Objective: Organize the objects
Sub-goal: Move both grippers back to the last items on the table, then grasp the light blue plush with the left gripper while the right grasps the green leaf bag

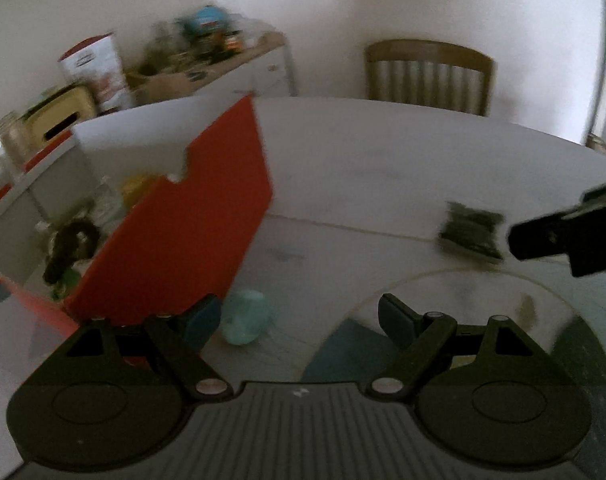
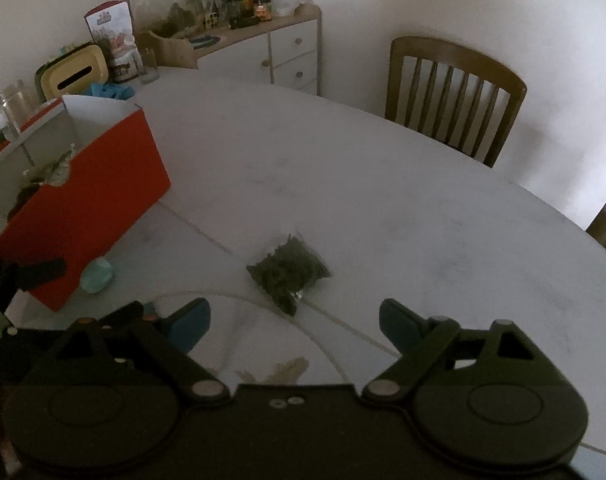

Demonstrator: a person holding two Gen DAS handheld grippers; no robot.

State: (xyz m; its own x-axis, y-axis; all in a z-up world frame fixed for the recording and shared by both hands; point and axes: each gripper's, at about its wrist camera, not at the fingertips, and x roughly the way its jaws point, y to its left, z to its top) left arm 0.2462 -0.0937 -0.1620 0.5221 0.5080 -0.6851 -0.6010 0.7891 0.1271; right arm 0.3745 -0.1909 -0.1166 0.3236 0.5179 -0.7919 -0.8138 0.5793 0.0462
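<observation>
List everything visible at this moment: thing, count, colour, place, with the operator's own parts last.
table: one, white, fills both views
box: one, red outside, white inside, left on table, open, holding items
bag of dark green bits: one, clear, mid-table
soft lump: one, pale teal, against the box's near corner
chair: one, brown, behind table
sideboard: one, white, cluttered top, by the wall
left gripper: fingers open, empty
right gripper: fingers open, empty

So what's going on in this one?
A person is tidying a white table with two handheld grippers. Both are empty, jaws open. The left gripper points at a teal lump beside the red box; the right gripper points at a dark green packet. Some things already lie in the box.
</observation>
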